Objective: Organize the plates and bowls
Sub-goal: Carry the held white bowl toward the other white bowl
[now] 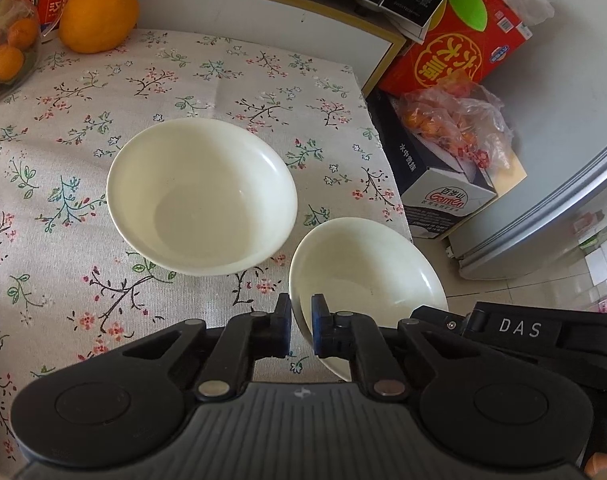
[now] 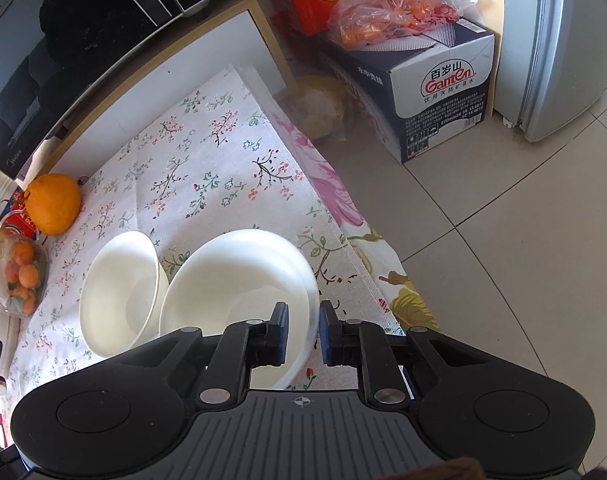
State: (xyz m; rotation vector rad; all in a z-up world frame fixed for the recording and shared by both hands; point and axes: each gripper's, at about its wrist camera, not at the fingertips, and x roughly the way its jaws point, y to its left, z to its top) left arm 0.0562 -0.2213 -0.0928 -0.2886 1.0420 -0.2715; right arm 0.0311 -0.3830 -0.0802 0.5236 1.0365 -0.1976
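Note:
Two white bowls stand on a floral tablecloth [image 1: 63,184]. The farther bowl [image 1: 201,196] rests upright mid-table. The nearer bowl [image 1: 367,276] sits tilted by the table's right edge. My left gripper [image 1: 301,314] is shut on its left rim. The body of my right gripper [image 1: 519,328] shows just past that bowl's right side, with its fingertips hidden there. In the right wrist view, my right gripper [image 2: 304,318] is shut on the right rim of the nearer bowl [image 2: 239,280]. The other bowl [image 2: 119,292] stands to its left.
A large orange fruit [image 1: 97,12] and a bag of small oranges [image 1: 5,52] sit at the table's far left. A microwave [image 2: 63,40] stands behind the table. Boxes [image 2: 435,100], a bag of fruit [image 1: 455,120] and a fridge [image 2: 575,40] stand on the tiled floor to the right.

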